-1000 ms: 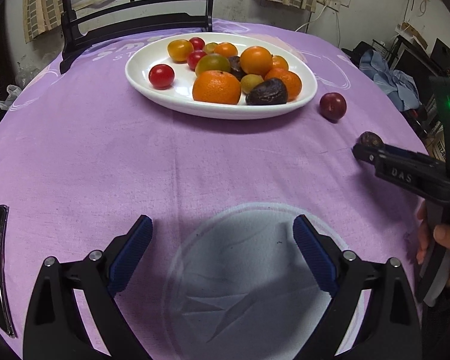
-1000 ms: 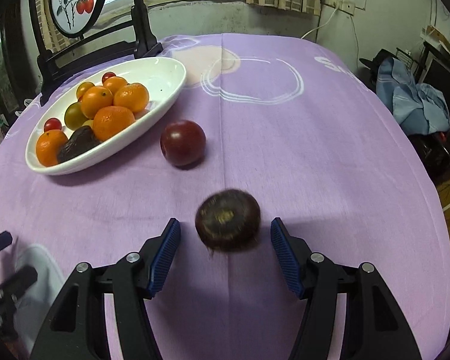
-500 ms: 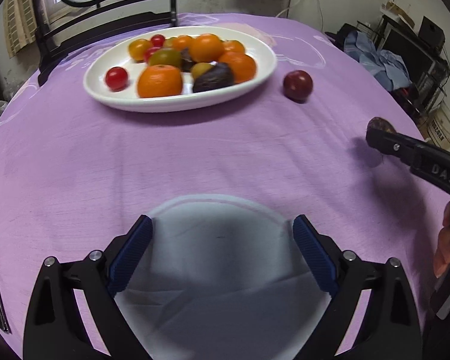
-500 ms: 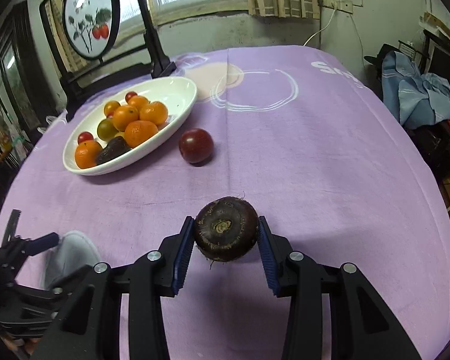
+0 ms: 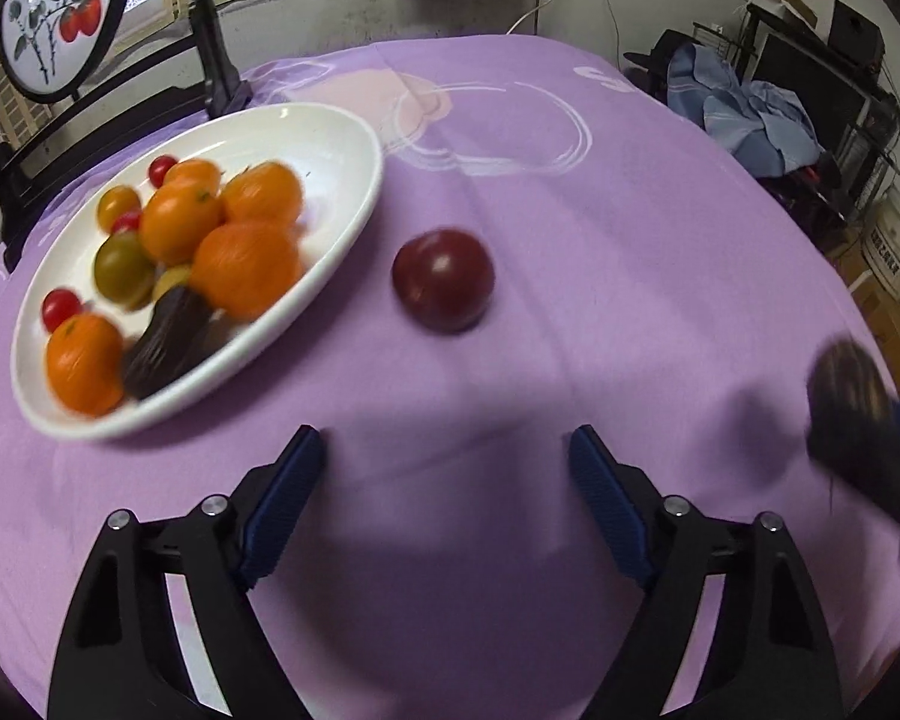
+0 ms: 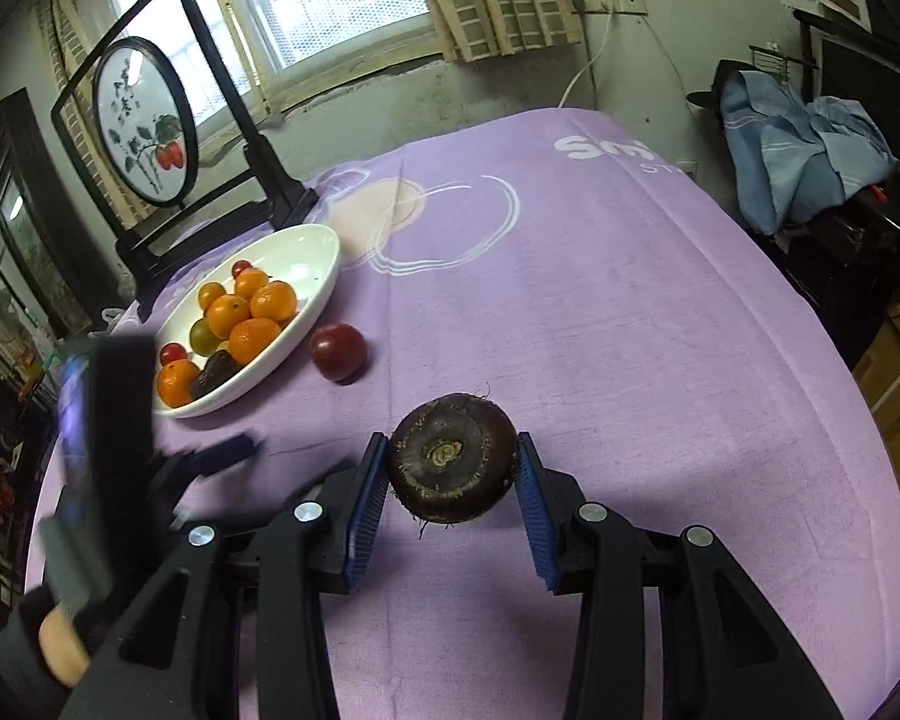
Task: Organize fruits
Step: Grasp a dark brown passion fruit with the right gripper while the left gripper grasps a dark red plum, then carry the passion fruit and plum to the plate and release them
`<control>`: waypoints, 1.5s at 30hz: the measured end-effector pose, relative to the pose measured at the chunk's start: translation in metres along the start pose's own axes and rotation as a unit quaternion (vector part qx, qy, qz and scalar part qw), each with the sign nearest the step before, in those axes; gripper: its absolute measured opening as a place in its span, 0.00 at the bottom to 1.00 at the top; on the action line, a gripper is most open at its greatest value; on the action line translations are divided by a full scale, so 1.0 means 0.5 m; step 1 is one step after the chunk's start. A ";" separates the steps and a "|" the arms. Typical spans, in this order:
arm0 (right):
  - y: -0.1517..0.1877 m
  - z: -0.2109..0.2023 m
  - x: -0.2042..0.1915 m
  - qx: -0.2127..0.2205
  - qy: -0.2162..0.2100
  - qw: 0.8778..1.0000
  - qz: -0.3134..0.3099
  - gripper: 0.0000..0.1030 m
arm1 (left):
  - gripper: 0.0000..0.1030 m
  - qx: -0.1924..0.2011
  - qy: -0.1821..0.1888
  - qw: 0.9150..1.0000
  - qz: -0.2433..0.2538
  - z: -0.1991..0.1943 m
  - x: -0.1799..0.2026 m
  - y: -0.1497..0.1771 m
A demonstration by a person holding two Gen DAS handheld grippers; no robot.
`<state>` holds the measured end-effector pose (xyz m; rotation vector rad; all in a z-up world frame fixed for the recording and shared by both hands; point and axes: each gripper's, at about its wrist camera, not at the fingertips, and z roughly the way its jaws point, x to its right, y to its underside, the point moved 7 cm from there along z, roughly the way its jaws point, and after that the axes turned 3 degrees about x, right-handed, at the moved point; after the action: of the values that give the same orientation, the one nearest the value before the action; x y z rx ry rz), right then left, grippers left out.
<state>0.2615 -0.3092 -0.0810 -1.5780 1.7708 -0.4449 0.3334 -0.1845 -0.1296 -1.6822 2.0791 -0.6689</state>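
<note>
The left gripper (image 5: 444, 492) has swung across the purple tablecloth (image 5: 600, 192) since a second ago: then it hovered over a pale circular patch with the white oval plate (image 5: 354, 138) far off, and now the plate sits close on its left and the dark red plum (image 5: 443, 279) lies just beyond its fingertips. Its jaws have nothing between them and are closing from a wider spread. The right gripper (image 6: 450, 474) has changed more decisively. A second ago the dark brown water chestnut (image 6: 452, 459) lay loose on the cloth between its spread fingers; now both blue pads press its sides and it hangs clear of the table, root hairs dangling beneath.

The plate holds the mandarins (image 5: 246, 267), a green-yellow tomato (image 5: 123, 267), small cherry tomatoes (image 5: 60, 307) and a dark wrinkled fruit (image 5: 165, 345). Only two pieces are outside it: the plum, resting on the cloth just beside the plate's right rim, and the chestnut in the right gripper's pinch, well apart from the plate.

So the task looks close to finished. Likely the chestnut goes to the plate next, while the left gripper seems lined up for the plum. Both paths converge on the same rim, so the two tools could crowd each other there.
</note>
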 end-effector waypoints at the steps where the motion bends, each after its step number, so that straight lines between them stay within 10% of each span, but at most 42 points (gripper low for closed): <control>1: -0.002 -0.002 0.006 0.002 0.002 1.000 0.007 0.41 | 0.79 0.002 -0.002 1.000 -0.003 0.008 0.003 -0.012; 8: -0.003 -0.002 0.031 -0.001 0.009 1.000 0.024 0.41 | 0.77 0.014 -0.029 0.999 -0.007 0.062 0.007 -0.078; 14: 0.005 0.013 0.024 -0.011 0.009 1.000 0.017 0.41 | 0.38 0.011 -0.011 1.000 -0.011 0.059 0.004 -0.092; 45: 0.053 0.023 -0.176 -0.014 -0.056 0.993 -0.099 0.41 | 0.37 0.043 0.011 0.999 -0.022 -0.215 -0.266 0.116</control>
<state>0.2504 -0.2173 -0.0820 -1.7722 1.5500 -0.4188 0.2539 -0.0312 -0.0760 -1.6846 2.0039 -0.7809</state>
